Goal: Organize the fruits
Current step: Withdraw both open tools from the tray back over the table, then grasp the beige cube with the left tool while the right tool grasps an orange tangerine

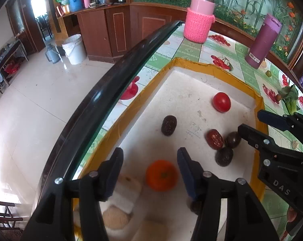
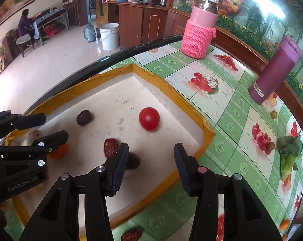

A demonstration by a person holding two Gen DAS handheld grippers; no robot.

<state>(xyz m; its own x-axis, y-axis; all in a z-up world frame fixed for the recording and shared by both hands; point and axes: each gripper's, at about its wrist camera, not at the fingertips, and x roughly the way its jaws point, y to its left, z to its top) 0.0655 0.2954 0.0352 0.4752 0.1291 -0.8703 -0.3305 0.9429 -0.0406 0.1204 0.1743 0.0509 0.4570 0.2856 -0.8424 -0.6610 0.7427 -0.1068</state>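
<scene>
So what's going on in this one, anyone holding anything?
Fruit is being sorted into a white tray with a yellow taped rim on a fruit-print table. Neither is gripping: the left hand-held gripper stands open over an orange lying in the tray, and the right hand-held gripper is open and empty over the tray's near corner. Already in the tray are a tomato and several dark fruits. A leafy green lies outside on the table.

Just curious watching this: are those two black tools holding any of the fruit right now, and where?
Nothing is held. The left tool stands open with the orange lying loose between its fingers; the right tool is open and empty.
</scene>
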